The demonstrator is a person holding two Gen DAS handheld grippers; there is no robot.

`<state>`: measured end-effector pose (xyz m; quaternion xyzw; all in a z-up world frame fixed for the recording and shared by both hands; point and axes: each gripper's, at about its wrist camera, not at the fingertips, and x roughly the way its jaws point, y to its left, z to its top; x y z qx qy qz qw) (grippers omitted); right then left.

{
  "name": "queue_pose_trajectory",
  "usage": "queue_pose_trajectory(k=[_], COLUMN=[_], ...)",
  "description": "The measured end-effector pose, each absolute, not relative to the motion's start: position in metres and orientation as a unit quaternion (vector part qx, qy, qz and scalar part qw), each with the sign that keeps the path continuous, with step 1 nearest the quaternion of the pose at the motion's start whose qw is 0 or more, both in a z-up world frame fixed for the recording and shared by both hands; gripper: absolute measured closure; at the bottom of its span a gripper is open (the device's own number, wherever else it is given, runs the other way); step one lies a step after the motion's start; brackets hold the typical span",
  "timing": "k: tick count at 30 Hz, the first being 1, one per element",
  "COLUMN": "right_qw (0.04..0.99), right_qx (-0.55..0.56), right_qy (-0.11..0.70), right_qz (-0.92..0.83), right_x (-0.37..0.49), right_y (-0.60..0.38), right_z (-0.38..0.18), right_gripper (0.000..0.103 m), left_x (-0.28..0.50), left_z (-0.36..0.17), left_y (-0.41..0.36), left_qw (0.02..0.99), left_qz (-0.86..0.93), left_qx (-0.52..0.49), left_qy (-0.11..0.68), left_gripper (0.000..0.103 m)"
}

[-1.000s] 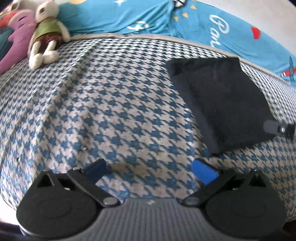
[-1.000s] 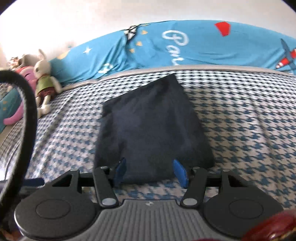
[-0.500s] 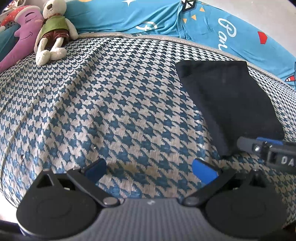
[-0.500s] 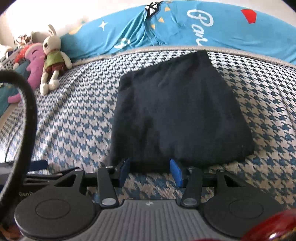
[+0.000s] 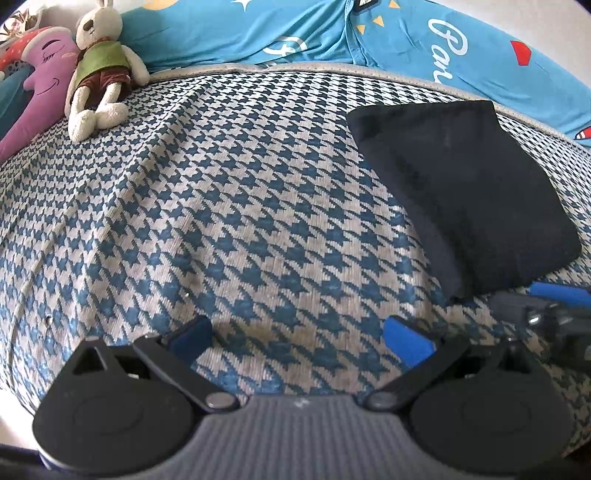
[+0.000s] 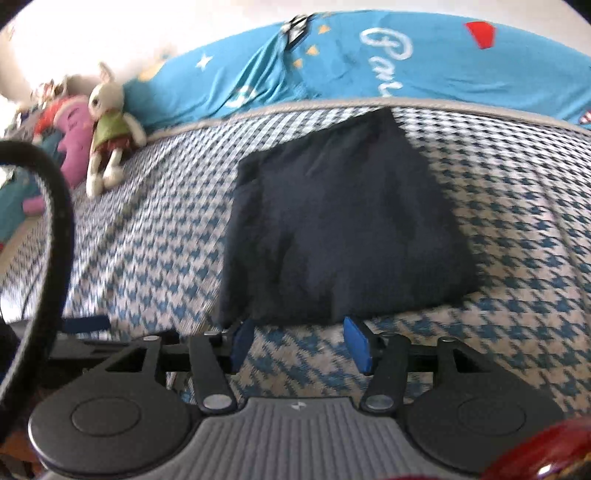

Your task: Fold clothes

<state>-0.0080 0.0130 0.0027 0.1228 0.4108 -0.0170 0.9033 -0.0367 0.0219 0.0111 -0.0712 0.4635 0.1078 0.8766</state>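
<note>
Directly ahead of the gaping, empty right gripper, the folded dark navy cloth rectangle lies on the houndstooth bed, long axis running away; the left gripper, also spread empty, sits farther left.

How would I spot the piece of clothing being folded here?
Start at the bed's blue-and-white houndstooth cover, which runs back to a bright blue printed quilt. The folded black garment lies flat on that cover, just ahead of the right gripper. It is the only plain dark thing; the stuffed toys sit far left.
</note>
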Motion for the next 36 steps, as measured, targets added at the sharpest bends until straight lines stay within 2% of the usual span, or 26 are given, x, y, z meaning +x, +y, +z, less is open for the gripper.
queue_pose_trajectory(k=[14, 22, 36], right_qw=[0.9, 0.885, 0.865], right_qx=[0.131, 0.188, 0.26], right_qy=[0.411, 0.422, 0.425], right_qz=[-0.064, -0.057, -0.054], right_x=[-0.012, -0.003, 0.012], right_y=[-0.058, -0.098, -0.117], right_z=[0.027, 0.019, 0.005], right_gripper=[0.036, 0.035, 0.035], left_x=[-0.032, -0.008, 0.062], left_z=[0.017, 0.033, 0.027], left_y=[0.025, 0.022, 0.039], left_qw=[0.879, 0.895, 0.878], left_qz=[0.108, 0.043, -0.03], left_qx=[-0.09, -0.106, -0.174], left_qy=[0.456, 0.432, 0.445], left_gripper=[0.0, 0.0, 0.0])
